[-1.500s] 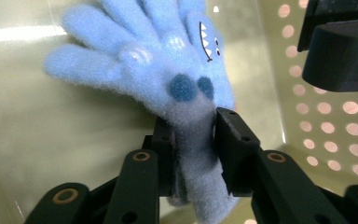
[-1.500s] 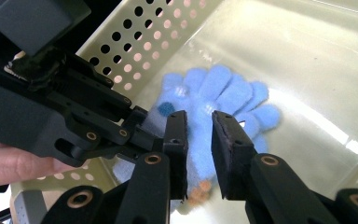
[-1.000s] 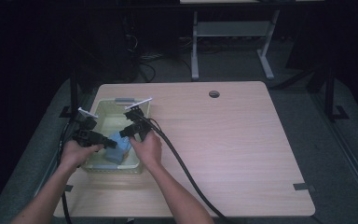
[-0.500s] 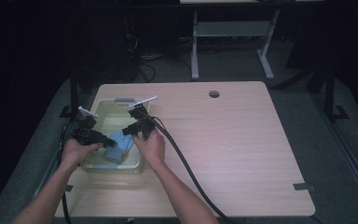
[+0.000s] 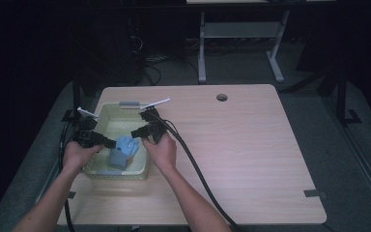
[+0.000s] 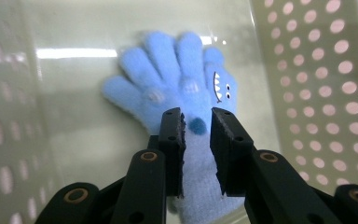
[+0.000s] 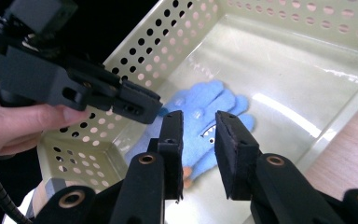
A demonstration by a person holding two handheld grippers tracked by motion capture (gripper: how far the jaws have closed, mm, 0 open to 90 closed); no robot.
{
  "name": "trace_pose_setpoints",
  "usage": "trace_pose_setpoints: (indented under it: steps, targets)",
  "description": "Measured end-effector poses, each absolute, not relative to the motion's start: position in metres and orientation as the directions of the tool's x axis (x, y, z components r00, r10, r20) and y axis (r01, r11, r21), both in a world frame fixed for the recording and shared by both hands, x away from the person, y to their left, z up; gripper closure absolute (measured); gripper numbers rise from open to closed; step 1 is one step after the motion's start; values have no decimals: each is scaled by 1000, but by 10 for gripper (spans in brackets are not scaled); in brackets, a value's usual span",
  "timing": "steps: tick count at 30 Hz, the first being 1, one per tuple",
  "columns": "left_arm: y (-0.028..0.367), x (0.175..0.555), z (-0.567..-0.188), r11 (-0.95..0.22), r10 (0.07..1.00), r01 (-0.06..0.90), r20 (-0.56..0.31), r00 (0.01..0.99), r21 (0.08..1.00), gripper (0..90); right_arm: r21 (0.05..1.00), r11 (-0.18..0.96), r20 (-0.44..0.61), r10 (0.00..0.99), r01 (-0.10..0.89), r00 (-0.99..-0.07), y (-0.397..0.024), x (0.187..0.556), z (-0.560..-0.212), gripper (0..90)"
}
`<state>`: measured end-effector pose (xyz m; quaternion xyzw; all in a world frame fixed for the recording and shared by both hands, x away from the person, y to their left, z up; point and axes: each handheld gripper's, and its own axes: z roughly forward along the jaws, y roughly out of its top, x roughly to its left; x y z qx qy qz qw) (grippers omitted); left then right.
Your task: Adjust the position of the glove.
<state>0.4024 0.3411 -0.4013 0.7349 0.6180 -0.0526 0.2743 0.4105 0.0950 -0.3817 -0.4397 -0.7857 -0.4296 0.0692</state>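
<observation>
A light blue knitted glove with a small shark face lies in a pale perforated basket. My left gripper points down at the glove's wrist end. Its jaws have just closed to a narrow gap and pinch the fabric there. In the high view the left gripper reaches in from the basket's left and the right gripper from its right. My right gripper hovers open above the glove with nothing pressed between its pads. The left gripper sits close by, at the glove's edge.
The basket stands at the left of a wooden table that has a round cable hole near its far edge. A thick black cable trails from the right gripper across the tabletop. The perforated basket walls hem in both grippers.
</observation>
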Motion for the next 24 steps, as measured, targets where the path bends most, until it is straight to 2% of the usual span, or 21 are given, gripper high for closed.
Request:
trace_pose_setpoints:
  steps: [10,19,24]
  targets:
    - [324,409,-416,-161,891,953,-378,252,256,742,631,239,484,622,738,-616,87,406,-374,714]
    - [332,404,-399,-89,872,932,-425,243,351,704,638,214,506,608,740,-612,73,404,-370,681]
    - [333,400,-389,-103,848,917,-448,283,384,681,641,182,532,596,746,-602,57,403,-369,646]
